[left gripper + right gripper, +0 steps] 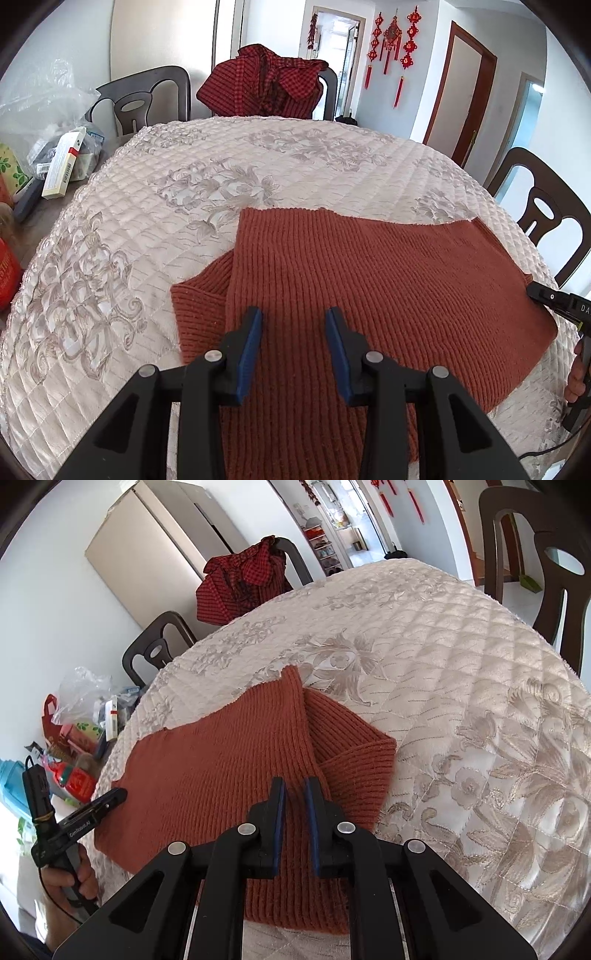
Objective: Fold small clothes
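A rust-orange ribbed knit garment (369, 280) lies partly folded on the quilted cream tablecloth (147, 206); a folded sleeve sticks out at its left side (199, 299). My left gripper (293, 317) hovers just above the garment's near part, open and empty. In the right wrist view the garment (221, 760) lies with its sleeve (351, 749) to the right. My right gripper (293, 788) hangs over the fold line, jaws narrowly apart, nothing between them. The left gripper also shows in the right wrist view (110, 799), at the garment's left edge.
A red checked garment (266, 81) hangs over a far chair. Dark chairs (546, 214) stand around the table. Boxes and plastic bags (62, 162) crowd the table's left edge. A fridge (159, 554) stands by the wall.
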Motion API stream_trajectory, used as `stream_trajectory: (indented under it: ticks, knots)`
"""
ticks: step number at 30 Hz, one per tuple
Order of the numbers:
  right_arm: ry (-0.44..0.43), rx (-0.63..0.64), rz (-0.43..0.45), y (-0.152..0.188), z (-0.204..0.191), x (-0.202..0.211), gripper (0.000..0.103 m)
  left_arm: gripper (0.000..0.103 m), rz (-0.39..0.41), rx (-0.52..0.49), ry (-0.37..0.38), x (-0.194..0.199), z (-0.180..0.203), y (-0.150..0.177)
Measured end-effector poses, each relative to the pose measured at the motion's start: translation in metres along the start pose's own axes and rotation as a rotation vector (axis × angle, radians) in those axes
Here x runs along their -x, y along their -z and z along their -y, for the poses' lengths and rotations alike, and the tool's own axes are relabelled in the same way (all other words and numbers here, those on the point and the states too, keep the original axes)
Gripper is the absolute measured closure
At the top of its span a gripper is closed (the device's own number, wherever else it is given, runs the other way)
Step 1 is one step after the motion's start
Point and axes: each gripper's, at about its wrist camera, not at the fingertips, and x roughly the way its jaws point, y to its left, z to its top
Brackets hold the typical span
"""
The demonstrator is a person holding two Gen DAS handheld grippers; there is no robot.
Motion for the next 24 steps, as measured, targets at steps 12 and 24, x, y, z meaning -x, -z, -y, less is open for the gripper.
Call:
stream_trajectory:
  ticks: [12,24]
  knots:
    - [0.037,0.036,0.024,-0.003,-0.013,0.011,0.092,0.064,-0.011,0.006,-0.019,0.006,-0.001,-0.004]
    - [-0.058,0.284,-0.041,0.017,-0.092,-0.011,0.084,0.063,-0.015,0.047,-0.107,0.016,-0.024,0.005]
